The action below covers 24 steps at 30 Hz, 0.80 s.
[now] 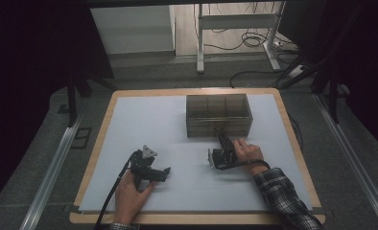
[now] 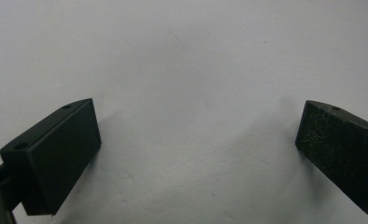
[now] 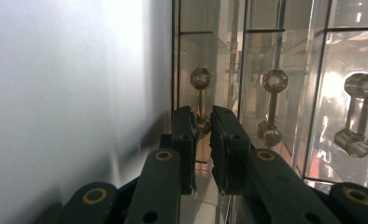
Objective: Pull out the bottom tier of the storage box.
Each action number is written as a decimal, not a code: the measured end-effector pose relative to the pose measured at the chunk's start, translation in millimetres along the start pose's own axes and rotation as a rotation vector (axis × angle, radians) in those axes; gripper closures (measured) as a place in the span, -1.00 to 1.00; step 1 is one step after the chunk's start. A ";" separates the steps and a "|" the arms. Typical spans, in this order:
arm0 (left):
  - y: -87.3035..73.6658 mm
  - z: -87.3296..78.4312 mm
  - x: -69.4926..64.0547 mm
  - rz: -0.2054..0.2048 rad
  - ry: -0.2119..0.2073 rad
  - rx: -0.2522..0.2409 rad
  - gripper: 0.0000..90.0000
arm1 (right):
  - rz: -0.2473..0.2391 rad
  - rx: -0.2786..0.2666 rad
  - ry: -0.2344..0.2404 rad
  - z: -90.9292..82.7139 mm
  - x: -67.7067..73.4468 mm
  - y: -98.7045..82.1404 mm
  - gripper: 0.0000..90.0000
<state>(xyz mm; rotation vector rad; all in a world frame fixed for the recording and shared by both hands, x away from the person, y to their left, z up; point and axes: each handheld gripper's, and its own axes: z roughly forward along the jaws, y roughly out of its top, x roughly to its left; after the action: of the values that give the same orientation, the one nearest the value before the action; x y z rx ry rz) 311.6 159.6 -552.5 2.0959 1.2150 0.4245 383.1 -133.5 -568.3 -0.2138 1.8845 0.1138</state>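
1 clear plastic drawer box (image 1: 218, 115) stands on the white sheet (image 1: 144, 124) near the far edge of the table (image 1: 104, 125), a little right of the middle. In the right gripper view its front shows 3 drawers, each with 1 clear knobbed handle: 3 handles, the left handle (image 3: 201, 99), the middle handle (image 3: 271, 106) and the right handle (image 3: 358, 113).

There are 2 grippers, 1 in each hand. The right gripper (image 1: 224, 142) reaches up to the box front; its 2 jaws are drawn nearly together around the lower end of the left handle, which sits in the narrow gap, though I cannot tell whether the pads press it.

The left gripper (image 1: 166, 171) rests on the sheet near the near edge, left of the middle, well apart from the box, its 2 jaws spread wide over bare white sheet with nothing between them.
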 end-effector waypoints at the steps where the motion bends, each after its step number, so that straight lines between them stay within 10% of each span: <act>1: 0.0 -0.1 0.0 0.001 0.000 0.001 -1.00 | 0.000 0.001 -0.007 -0.8 0.1 -0.1 0.78; 24: -0.1 0.0 -0.2 -0.003 0.000 0.000 -1.00 | 0.029 -0.059 0.035 -35.5 7.5 -1.0 0.77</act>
<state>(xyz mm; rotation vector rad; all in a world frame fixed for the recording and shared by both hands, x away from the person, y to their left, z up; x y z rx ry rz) 311.5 159.4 -552.5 2.0938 1.2174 0.4234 348.0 -141.7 -564.1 -0.2298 1.9210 0.1862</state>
